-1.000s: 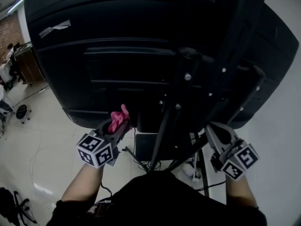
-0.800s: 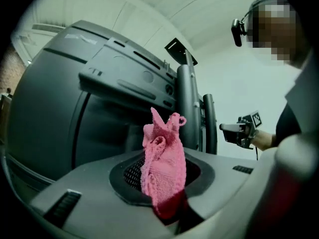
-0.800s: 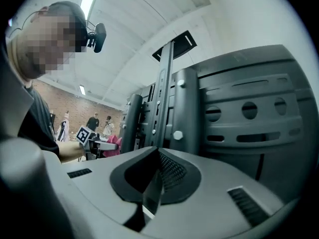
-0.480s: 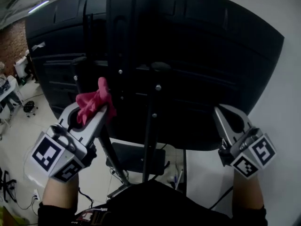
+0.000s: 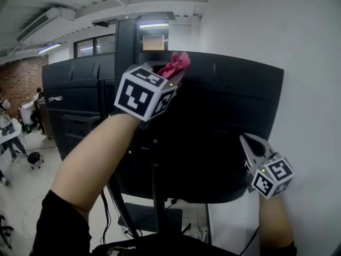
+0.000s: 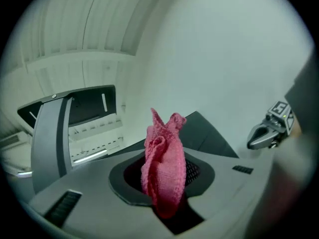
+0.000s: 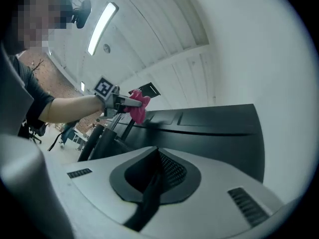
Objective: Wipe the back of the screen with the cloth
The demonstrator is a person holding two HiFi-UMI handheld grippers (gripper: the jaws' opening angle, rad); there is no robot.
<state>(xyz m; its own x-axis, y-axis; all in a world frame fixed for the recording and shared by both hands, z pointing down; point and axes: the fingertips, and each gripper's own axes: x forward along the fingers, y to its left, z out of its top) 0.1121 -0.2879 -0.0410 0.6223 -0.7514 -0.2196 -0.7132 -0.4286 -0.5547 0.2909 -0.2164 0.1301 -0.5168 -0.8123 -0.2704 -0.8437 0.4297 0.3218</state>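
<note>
The screen's black back (image 5: 224,127) fills the middle of the head view, on a dark stand (image 5: 155,196). My left gripper (image 5: 171,78) is raised to the screen's top edge and shut on a pink cloth (image 5: 175,65). In the left gripper view the cloth (image 6: 163,166) stands bunched between the jaws. The right gripper view shows the cloth (image 7: 138,105) touching the top of the screen's back (image 7: 209,123). My right gripper (image 5: 250,143) hangs low at the screen's right side, jaws together, holding nothing.
A white wall (image 5: 303,63) stands close on the right of the screen. A second dark screen (image 5: 74,105) is at the left. Desks and people (image 5: 6,124) are far left, and a ceiling lamp (image 7: 101,26) hangs overhead.
The view has tilted up. My left gripper rose with the cloth from the screen's lower part to its top edge. The right gripper stayed low at the right.
</note>
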